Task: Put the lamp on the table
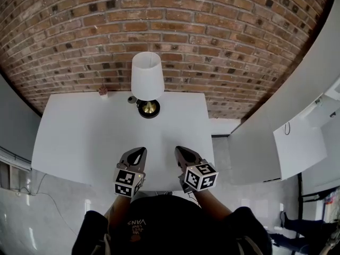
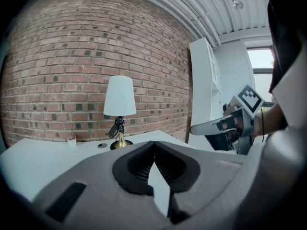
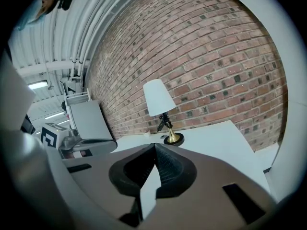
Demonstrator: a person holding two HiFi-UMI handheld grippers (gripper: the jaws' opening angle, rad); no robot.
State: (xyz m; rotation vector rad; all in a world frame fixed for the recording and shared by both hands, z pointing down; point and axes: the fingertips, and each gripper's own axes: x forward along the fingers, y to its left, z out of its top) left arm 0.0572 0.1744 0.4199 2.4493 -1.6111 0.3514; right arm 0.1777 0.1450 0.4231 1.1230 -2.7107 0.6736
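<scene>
The lamp (image 1: pixel 147 84) is found standing upright on the white bench (image 1: pixel 79 137), at the middle of the far edge and close to the brick wall (image 1: pixel 212 31). It has a white tapered shade (image 1: pixel 147 74) on a dark stem, above a brass foot seated on a round black base (image 1: pixel 149 109). A small round grey object (image 1: pixel 132 99) lies just beside the base on the left. Further left along the same edge a small pinkish object (image 1: pixel 102 92) is noted; neither can be identified more closely. The rest of the bench top is seen as plain white surface. The left gripper (image 1: pixel 142 150) and the right gripper (image 1: pixel 178 149) are held side by side over the near edge of the bench. They are apart from one another, aimed towards the lamp and well apart from it. In the left gripper view the jaws are clenched tip to tip with nothing grasped. In the right gripper view the jaws are likewise clenched on nothing. A marker cube (image 1: pixel 129 183) is carried behind the jaws of the left gripper, and a matching one is seen on the right. The person's dark garment (image 1: pixel 159 227) fills the bottom of the head view. White furniture (image 1: pixel 255 153) is recorded to the right of the bench.
</scene>
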